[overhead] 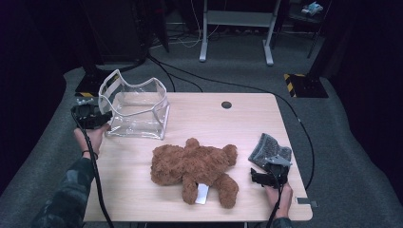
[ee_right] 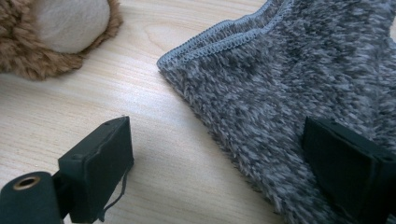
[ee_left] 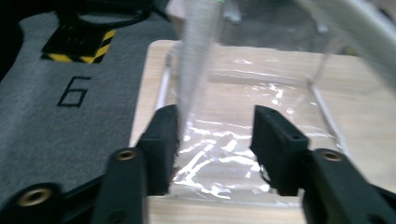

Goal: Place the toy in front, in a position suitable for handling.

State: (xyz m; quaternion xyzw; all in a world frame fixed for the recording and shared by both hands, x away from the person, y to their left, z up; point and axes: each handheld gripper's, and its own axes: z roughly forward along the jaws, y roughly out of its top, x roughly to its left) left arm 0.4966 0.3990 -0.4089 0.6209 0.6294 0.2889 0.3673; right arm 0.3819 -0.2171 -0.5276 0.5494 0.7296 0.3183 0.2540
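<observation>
Plastic bag (overhead: 138, 111) near the table's left edge: light, floppy, slippery; left gripper (ee_left: 215, 135) open astride its rim; right gripper (ee_right: 224, 163) open.

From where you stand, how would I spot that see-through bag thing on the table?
Start at the wooden table and go to its far left corner. There stands the clear plastic bag, open at the top with white-edged rims, beside the left gripper. Unlike the brown teddy bear and the grey fuzzy cloth, you can see straight through it.
</observation>
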